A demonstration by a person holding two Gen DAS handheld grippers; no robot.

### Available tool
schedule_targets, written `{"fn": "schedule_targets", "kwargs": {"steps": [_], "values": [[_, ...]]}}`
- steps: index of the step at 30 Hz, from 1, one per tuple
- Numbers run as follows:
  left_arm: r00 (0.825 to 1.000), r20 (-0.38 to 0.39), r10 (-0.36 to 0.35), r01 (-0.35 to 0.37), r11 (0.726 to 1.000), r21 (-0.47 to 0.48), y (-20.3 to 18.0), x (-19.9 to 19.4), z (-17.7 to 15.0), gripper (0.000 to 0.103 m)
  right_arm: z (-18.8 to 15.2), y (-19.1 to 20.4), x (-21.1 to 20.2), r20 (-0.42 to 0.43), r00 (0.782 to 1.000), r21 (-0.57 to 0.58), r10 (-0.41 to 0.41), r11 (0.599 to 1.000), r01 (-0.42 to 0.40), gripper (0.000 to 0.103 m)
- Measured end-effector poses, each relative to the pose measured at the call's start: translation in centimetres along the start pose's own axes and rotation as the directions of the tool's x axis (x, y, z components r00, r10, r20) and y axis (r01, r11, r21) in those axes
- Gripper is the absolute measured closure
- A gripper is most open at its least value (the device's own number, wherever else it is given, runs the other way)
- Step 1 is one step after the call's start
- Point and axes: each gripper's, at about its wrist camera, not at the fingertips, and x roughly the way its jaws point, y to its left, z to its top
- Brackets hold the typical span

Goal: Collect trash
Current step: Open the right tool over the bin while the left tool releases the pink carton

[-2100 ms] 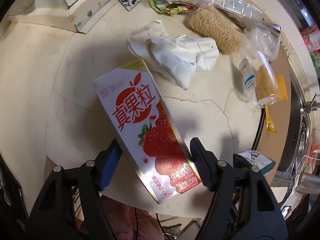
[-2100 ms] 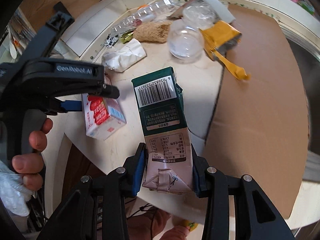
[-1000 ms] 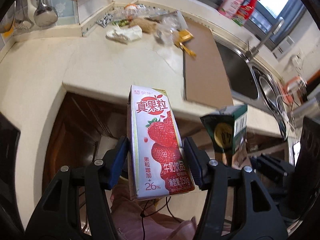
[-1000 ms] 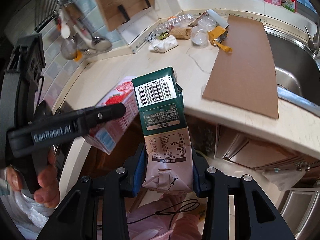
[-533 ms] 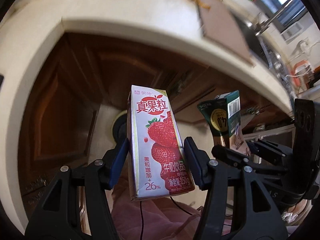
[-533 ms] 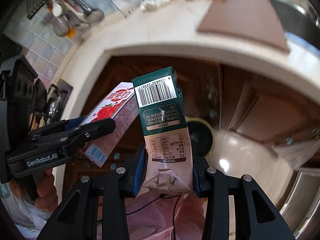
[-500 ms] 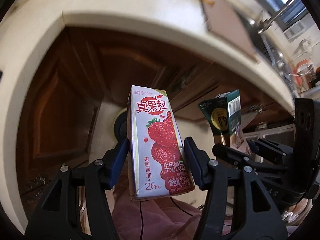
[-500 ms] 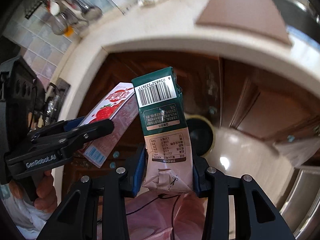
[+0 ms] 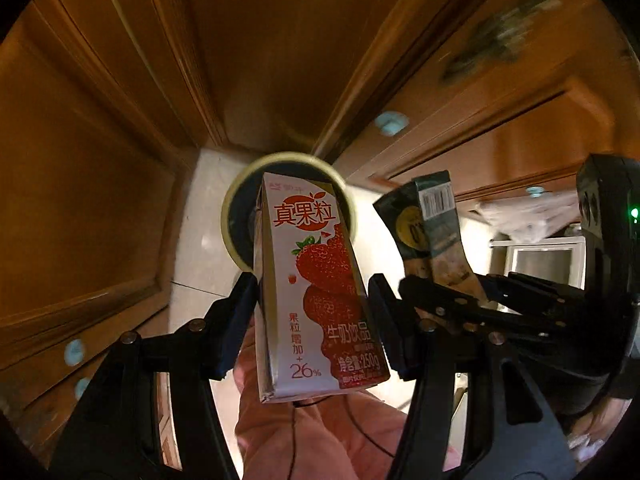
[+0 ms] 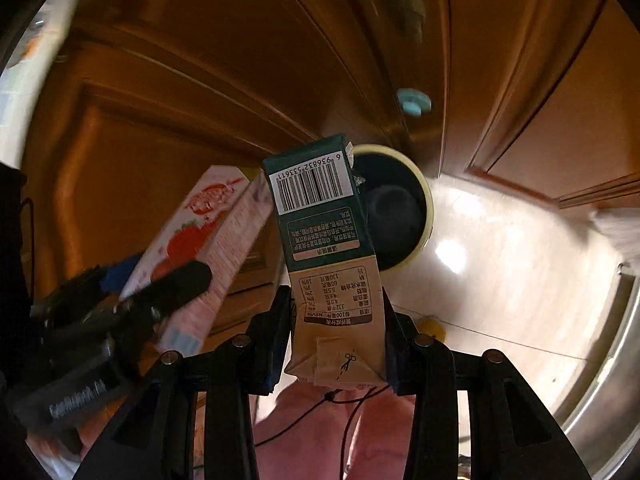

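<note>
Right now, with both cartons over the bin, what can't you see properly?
- Inside of the bin: in the left wrist view the strawberry carton covers most of it; in the right wrist view the green carton covers part, and the rest is too dark.
- The green carton's front: the right wrist view shows only its barcode side.
- The strawberry carton's print in the right wrist view: blurred.
- Cupboard doors: smeared by motion blur.

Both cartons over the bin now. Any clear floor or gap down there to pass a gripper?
Bare tile lies right of the bin, toward the steel edge, and a narrower strip left of it against the cabinet doors. It is crowded over the bin mouth: the strawberry carton and green carton sit close together.
</note>
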Motion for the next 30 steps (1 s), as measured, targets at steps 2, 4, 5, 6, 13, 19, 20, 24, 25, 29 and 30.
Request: {"fn": "schedule_targets", "kwargs": {"steps": [2,4,5,6,13,19,20,24,25,29,30], "values": [[1.000,-0.025,0.012,-0.012,1.000,-0.013,1.2,3.5,0.4,0.048,1.0,-1.1,4.1,-0.018,1.000,0.037,-0.009,0.999,0.010,0.064],[0.999,-0.041,0.025,-0.026,0.999,-0.020,2.1,6.1,0.8,0.048,2.0,-2.1,7.2,-0.026,1.000,0.059,-0.015,0.998,0.017,0.064],[0.998,-0.051,0.029,-0.030,0.999,-0.019,2.6,7.6,1.1,0.048,2.3,-2.4,8.7,-0.026,0.999,0.066,-0.021,0.998,0.023,0.064],[0.998,-0.060,0.032,-0.033,0.999,-0.016,3.1,8.9,1.3,0.048,2.7,-2.8,10.1,-0.028,0.999,0.072,-0.028,0.997,0.030,0.064],[0.988,-0.143,0.055,-0.054,0.998,0.011,5.2,14.6,2.9,0.041,5.1,-3.9,16.3,-0.046,0.998,0.120,-0.042,0.992,0.048,0.063],[0.984,-0.153,0.094,-0.096,0.995,-0.006,6.3,15.0,3.3,0.040,6.0,-4.7,16.9,-0.032,0.999,0.180,-0.032,0.983,0.037,0.040],[0.985,-0.144,0.096,-0.098,0.995,-0.005,6.3,14.7,3.4,0.040,5.9,-4.7,16.6,-0.030,0.999,0.180,-0.033,0.983,0.038,0.040],[0.992,-0.086,0.087,-0.087,0.996,0.002,5.8,12.1,3.2,0.040,5.5,-4.9,15.4,-0.025,0.999,0.161,-0.044,0.986,0.048,0.040],[0.994,-0.064,0.088,-0.088,0.996,0.008,5.5,11.3,3.2,0.040,5.3,-4.7,14.9,-0.021,0.998,0.156,-0.051,0.986,0.054,0.040],[0.994,-0.014,0.112,-0.112,0.993,0.023,4.4,7.6,3.0,0.040,4.2,-3.9,12.8,-0.001,0.999,0.149,-0.052,0.987,0.052,0.040],[0.994,-0.005,0.110,-0.110,0.994,0.026,4.1,6.7,3.0,0.040,3.8,-3.5,11.9,0.002,0.999,0.152,-0.048,0.987,0.047,0.040]]}}
